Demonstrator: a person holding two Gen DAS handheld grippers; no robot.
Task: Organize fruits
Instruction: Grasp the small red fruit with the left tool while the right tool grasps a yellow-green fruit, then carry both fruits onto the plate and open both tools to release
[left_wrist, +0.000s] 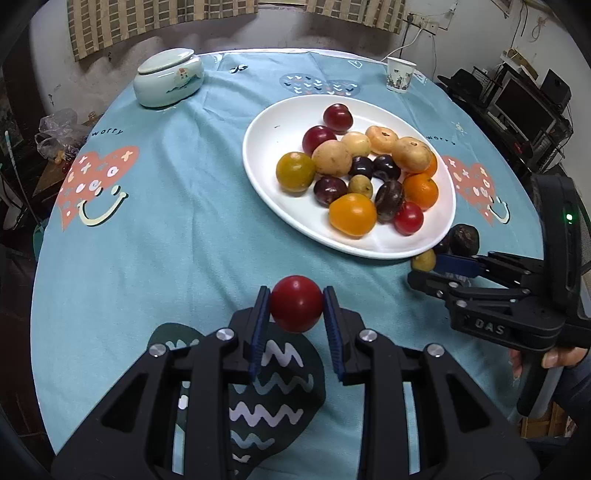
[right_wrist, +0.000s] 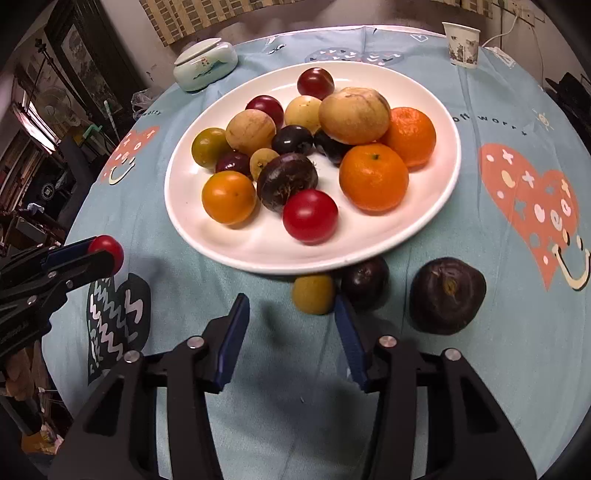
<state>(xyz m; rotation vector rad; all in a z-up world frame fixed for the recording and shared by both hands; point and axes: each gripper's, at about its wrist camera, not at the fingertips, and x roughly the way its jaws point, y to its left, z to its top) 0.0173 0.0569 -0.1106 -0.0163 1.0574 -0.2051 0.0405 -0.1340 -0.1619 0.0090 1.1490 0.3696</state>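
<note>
Three fruits lie loose on the tablecloth (right_wrist: 498, 122) just beside the white plate (right_wrist: 448, 177): a small yellow-green fruit (right_wrist: 313, 294), a dark plum (right_wrist: 365, 282) and a larger dark fruit (right_wrist: 447, 295); my left gripper (left_wrist: 296, 303) is clamped on a red tomato (left_wrist: 296, 303) short of the plate. My right gripper (right_wrist: 291, 310) is part open and empty, its right pad close by the yellow-green fruit; closing off-centre, I judge, could nudge it rolling under the plate's rim or into the plum, and squeezing could bruise the tomato.

The blue tablecloth (left_wrist: 184, 203) reads "worry" beside its hearts, and raised letters "DAS" sit on the right gripper (left_wrist: 424, 273)
</note>
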